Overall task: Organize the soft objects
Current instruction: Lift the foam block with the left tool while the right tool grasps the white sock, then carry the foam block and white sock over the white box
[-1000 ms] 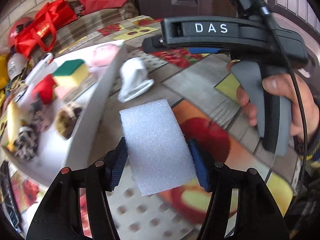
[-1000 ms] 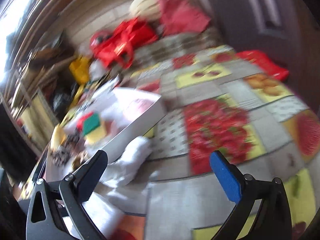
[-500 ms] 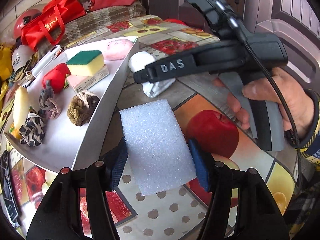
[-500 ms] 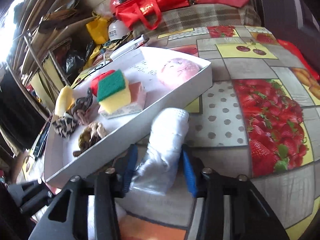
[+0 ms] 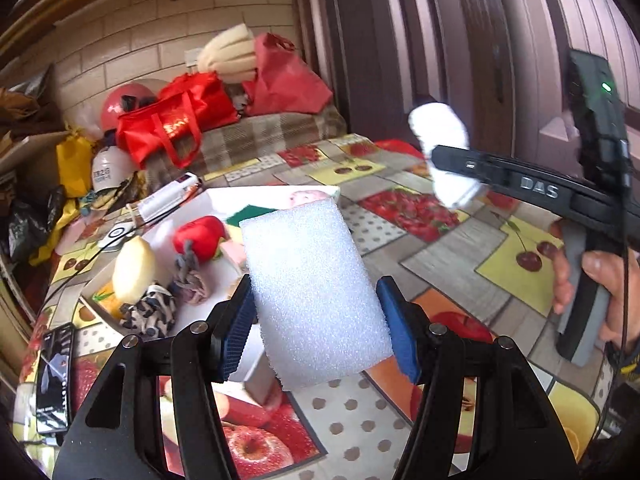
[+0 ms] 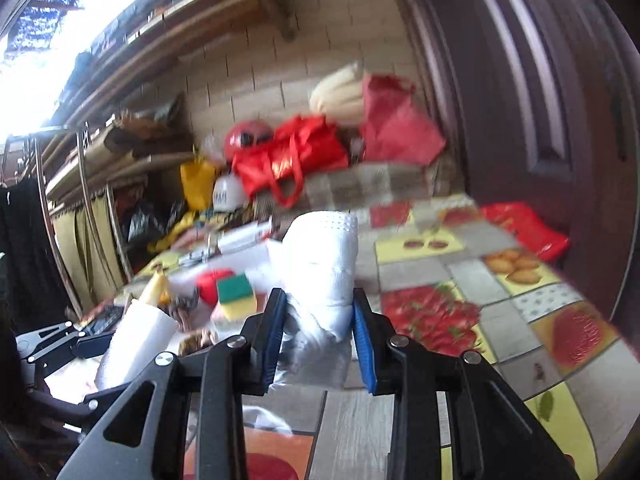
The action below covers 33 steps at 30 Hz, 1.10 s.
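One fruit-print tablecloth [image 5: 420,216], seemingly brick-walled room.

The worktop [image 5: 460,248] has a cloth with pictures of fruit on it: strawberries, cherries and apples. A black phone [image 5: 54,376] lies flat near the worktop's left edge. At the far end of the worktop sits a bright red bag [image 5: 172,124] with loop handles. Just left of the red bag are a red helmet [image 5: 120,104], a white helmet [image 5: 108,172] and a yellow bag [image 5: 74,164]. A brick wall [image 5: 168,36] stands behind the red bag. A dark door [image 6: 540,92] stands to the right of the red bag.
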Tool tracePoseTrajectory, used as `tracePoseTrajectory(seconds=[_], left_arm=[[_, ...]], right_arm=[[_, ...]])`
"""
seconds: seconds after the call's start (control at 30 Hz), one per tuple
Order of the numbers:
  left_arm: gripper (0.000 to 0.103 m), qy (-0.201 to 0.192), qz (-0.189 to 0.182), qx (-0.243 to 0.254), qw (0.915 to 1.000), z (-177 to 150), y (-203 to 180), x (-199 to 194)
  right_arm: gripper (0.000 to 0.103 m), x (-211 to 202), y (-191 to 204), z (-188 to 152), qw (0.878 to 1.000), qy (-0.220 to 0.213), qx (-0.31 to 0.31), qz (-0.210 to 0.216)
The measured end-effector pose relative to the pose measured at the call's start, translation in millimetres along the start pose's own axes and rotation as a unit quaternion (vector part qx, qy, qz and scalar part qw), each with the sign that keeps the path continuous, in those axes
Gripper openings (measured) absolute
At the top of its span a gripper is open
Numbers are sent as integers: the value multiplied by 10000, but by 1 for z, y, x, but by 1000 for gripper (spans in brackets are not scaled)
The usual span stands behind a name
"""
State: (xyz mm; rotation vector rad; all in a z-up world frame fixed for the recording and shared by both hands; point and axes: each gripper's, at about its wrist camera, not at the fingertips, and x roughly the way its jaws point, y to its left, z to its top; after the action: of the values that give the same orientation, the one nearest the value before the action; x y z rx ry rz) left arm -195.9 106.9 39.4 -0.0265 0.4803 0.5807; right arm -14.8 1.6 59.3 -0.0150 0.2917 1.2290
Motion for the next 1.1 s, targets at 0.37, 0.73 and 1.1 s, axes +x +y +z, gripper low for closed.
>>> tracePoseTrajectory(seconds=[0.37,0.73,1.1], left_arm=[[61,-241,821,-892,9923,0,54,3],[61,-491,1567,-1107,9802,-4,101,11],[61,-404,1811,-1254,9746,0,121,27]], right_arm=[[32,6,7,-1,9995,-192,-98,-213],[32,34,20,-5,9989,246,-326,-248],[33,62,34,-4,9972,443,-529,-288]])
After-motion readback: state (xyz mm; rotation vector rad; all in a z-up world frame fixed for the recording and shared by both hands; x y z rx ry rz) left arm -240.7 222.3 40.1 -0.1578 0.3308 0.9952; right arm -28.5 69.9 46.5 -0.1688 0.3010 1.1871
